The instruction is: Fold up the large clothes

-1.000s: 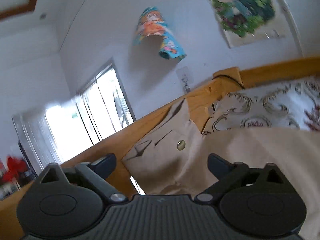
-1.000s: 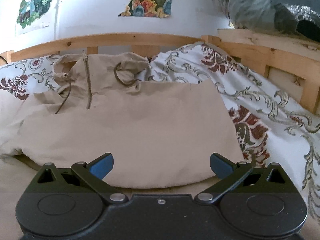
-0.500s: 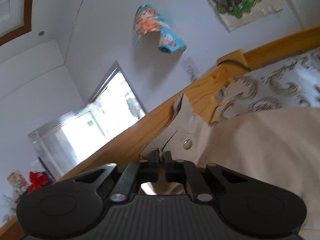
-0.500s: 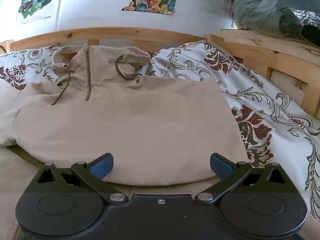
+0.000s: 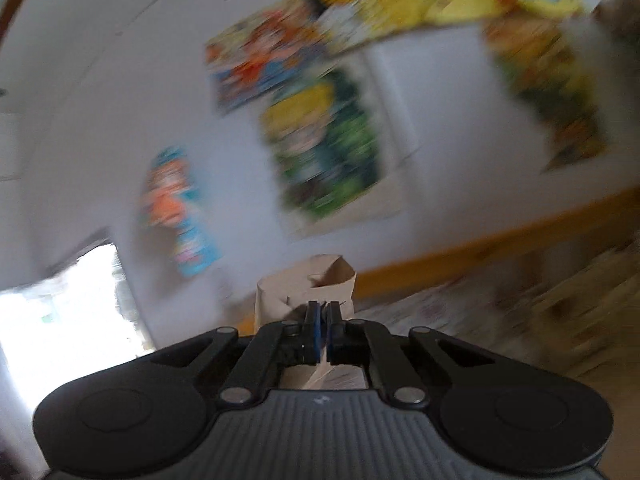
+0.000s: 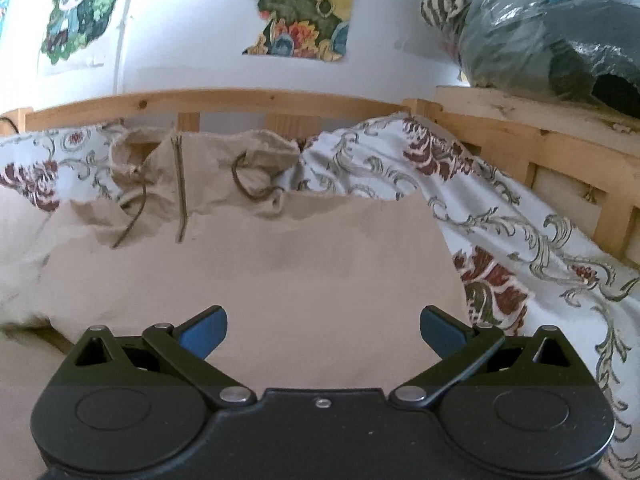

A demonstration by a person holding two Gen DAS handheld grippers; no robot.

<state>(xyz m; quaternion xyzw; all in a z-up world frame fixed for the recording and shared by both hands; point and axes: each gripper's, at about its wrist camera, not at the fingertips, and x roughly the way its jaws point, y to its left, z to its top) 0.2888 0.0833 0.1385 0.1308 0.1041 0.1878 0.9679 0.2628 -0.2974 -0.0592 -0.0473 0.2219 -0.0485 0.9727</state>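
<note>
Left wrist view is smeared with blur, yet the left gripper reads clearly enough: its two black fingers with blue pads are pressed together on a fold of the beige cotton jacket. That pinched piece of cloth stands up past the fingertips toward twelve o'clock, and a sliver of it shows below them, between the black linkage arms. Behind it, colourful cartoon posters hang on the white wall, a bright window glares at about eight o'clock, and an orange-toned wooden bed rail runs off toward three o'clock, all streaked.

From the right wrist camera the picture is sharp. The right gripper has its blue-padded fingers spread wide apart, with nothing between them. The jacket lies spread flat on the bed just beyond the fingertips, filling the middle of the view from nine o'clock across to about two. Its crumpled hood, brown zipper and dark drawcord loop bunch up at the far end, around eleven to twelve o'clock, against the pale wooden headboard. A white bedsheet with dark red and grey floral scrolls slopes down along the three o'clock side, touching the jacket's edge. A grey-blue plastic-wrapped bundle sits at one o'clock.
</note>
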